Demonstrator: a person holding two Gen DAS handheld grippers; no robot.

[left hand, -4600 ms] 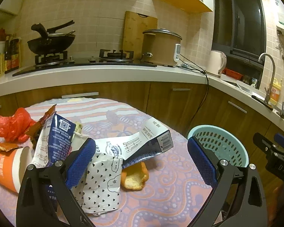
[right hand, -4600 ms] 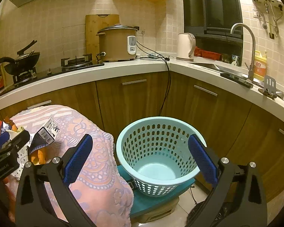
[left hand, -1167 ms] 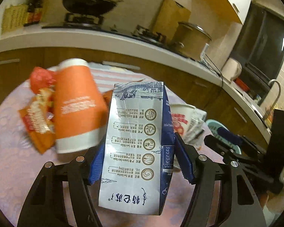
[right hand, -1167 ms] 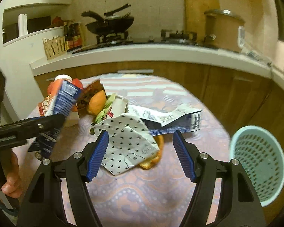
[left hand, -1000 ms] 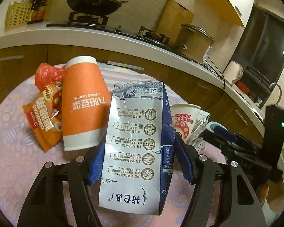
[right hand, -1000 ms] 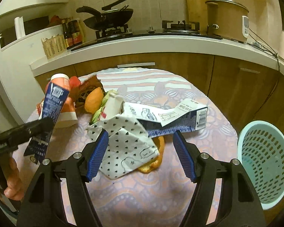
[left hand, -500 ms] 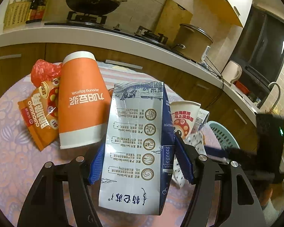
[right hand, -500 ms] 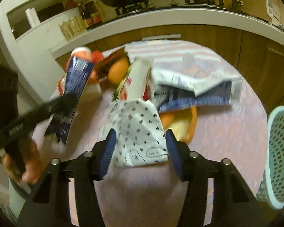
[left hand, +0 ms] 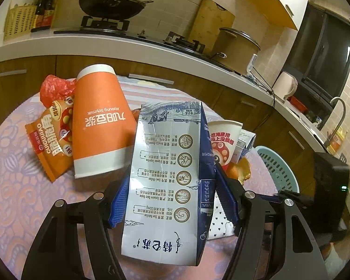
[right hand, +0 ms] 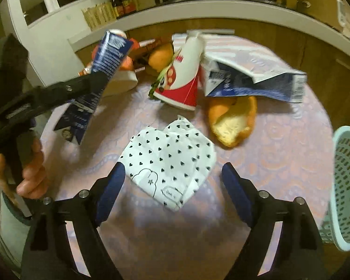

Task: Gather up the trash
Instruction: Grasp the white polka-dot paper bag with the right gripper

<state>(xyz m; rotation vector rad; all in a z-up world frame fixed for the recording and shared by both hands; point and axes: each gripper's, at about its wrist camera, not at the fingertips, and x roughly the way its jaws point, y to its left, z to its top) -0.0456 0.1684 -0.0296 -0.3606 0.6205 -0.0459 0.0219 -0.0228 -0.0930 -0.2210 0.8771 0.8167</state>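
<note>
I am clamping the flattened blue-and-white milk carton (left hand: 168, 182) in my left gripper (left hand: 170, 200), lifted above the round table with its pink patterned cloth (right hand: 280, 140). My right gripper (right hand: 172, 186) is hanging with fingers spread around the white heart-printed paper wrapper (right hand: 170, 161), not yet touching it. I am worrying the thin paper slides or crumples away as the pads close, or the cloth gets pinched too. The pale blue perforated plastic basket (right hand: 347, 186) is standing beside the table.

The left black two-finger claw (left hand: 170, 200) clamps a blue-and-white milk carton (left hand: 168, 182); the right black two-finger claw (right hand: 172, 184) hangs with blue pads (right hand: 112, 186) spread wide.
</note>
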